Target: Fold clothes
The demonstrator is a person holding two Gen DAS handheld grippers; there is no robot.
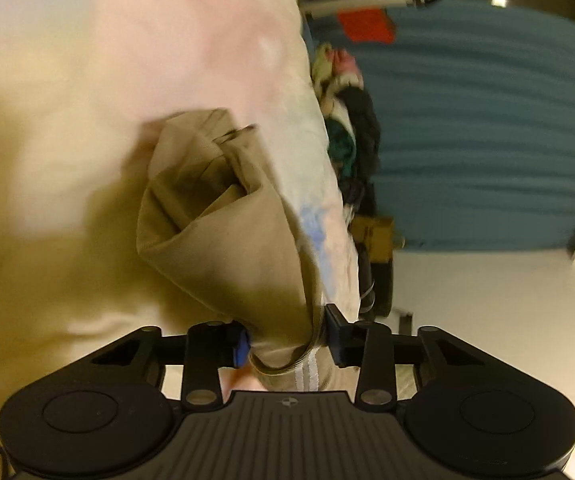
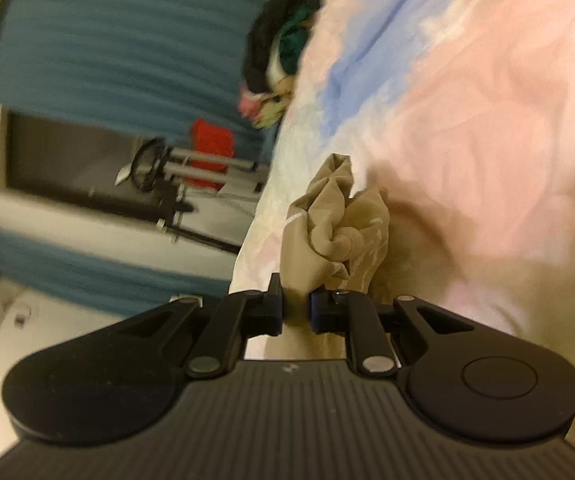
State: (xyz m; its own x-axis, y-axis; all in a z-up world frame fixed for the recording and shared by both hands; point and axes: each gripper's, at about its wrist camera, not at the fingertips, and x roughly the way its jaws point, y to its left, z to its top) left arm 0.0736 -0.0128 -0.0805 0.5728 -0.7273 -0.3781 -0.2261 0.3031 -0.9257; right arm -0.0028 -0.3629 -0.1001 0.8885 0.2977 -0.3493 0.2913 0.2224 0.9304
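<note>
Between its two black fingers, the left gripper point(image 1: 287, 344) pinches a bunched edge of a tan garment point(image 1: 223, 220), the fold with a pale stripe caught between the blue pads point(image 1: 241, 346). The cloth rises from the grip in a loose, crumpled cone over the bed sheet point(image 1: 107, 60), a pastel sheet of pink, cream and blue patches. In the right wrist view, the right gripper point(image 2: 295, 312) is pressed narrowly together on another part of the tan garment point(image 2: 335, 224), which twists into a knot-like wad just beyond the fingertips and lies against the bed sheet point(image 2: 487, 100). The garment hangs near the edge of the bed in both views. At that edge, further along, sits a pile of clothes point(image 1: 347, 120) in black, green, white and pink. Beyond the bed hangs a blue curtain point(image 1: 487, 120), with something red point(image 1: 365, 24) near a metal frame point(image 2: 207, 164). A cardboard box point(image 1: 375, 236) stands by the bed's edge on the pale floor point(image 1: 487, 300).
</note>
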